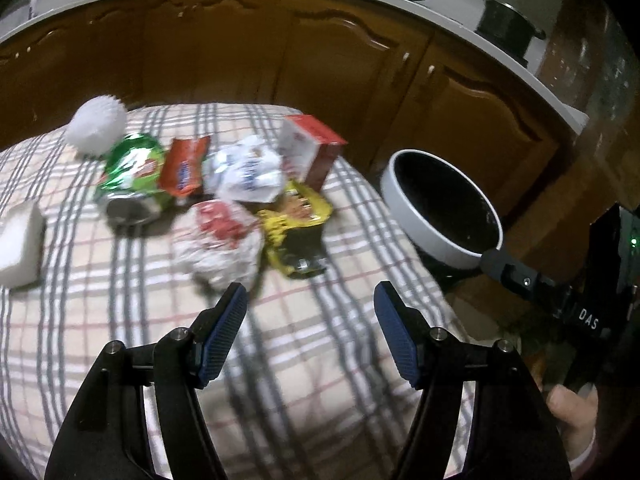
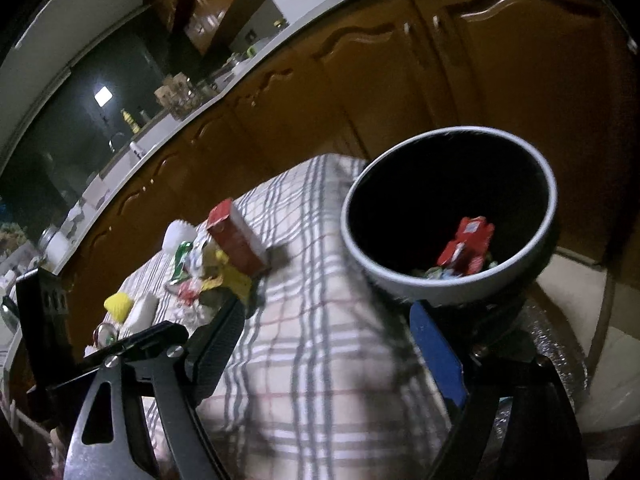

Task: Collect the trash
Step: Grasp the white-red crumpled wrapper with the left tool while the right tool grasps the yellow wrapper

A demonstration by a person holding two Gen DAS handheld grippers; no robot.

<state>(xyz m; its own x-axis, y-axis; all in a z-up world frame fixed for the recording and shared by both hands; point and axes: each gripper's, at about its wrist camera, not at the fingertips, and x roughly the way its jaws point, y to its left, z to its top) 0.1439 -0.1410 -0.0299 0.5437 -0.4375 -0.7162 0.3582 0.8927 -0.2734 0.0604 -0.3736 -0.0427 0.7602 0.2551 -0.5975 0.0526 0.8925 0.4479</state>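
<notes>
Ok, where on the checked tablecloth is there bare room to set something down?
Bare cloth lies in front of the left gripper, between the wrapper pile and the near edge. A clear strip runs beside the bin. The far end is crowded.

White letters "DAS" stand on the black body of the right tongs (image 1: 588, 318), seen at the right edge of the left wrist view. The printing on the crumpled wrappers (image 1: 224, 184) and the red-and-white carton (image 1: 308, 148) is too blurred to read.

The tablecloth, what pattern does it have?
The tablecloth is checked: a cream ground crossed by grey and thin red stripes. The left wrist view shows it best.
</notes>
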